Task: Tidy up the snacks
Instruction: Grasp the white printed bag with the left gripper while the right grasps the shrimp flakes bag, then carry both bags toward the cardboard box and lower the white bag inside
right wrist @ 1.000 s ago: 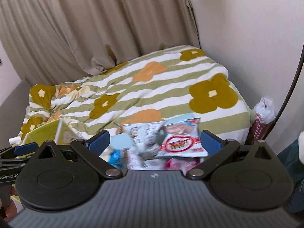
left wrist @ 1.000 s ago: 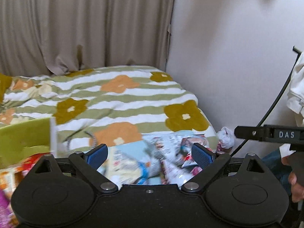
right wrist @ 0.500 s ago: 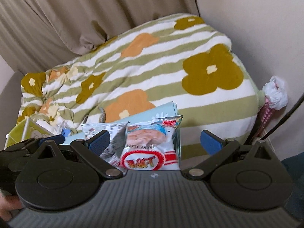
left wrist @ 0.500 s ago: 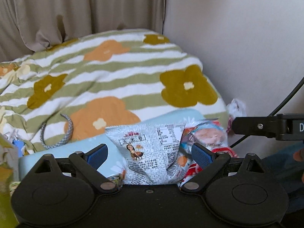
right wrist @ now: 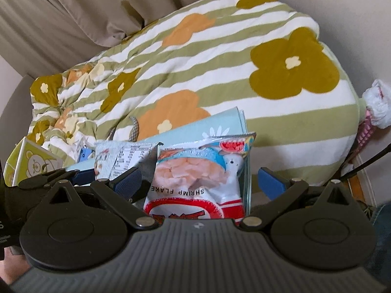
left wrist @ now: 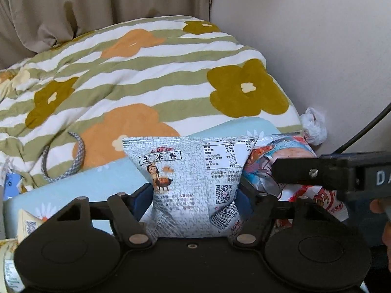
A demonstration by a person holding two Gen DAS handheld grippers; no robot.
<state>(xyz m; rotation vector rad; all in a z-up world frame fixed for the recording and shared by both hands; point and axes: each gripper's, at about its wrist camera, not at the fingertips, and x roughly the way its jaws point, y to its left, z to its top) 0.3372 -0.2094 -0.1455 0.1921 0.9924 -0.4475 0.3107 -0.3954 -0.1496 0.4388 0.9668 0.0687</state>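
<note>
Left wrist view: your left gripper [left wrist: 195,195] pinches the silver snack bag [left wrist: 193,178] over the blue mat [left wrist: 102,183]. Your right gripper [right wrist: 200,183] gapes around the shrimp flake bag [right wrist: 198,178], not gripping yet. Sorting looks barely begun; several packets remain loose.

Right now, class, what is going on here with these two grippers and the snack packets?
A person is sorting snacks on a bed with two hand-held grippers. The left gripper has its jaws shut on the grey corn-roll packet, pinching its lower part. The right gripper is open, its jaws on either side of the shrimp flake packet without gripping it. Both packets lie on a light blue cushion in front of the flowered quilt.
</note>
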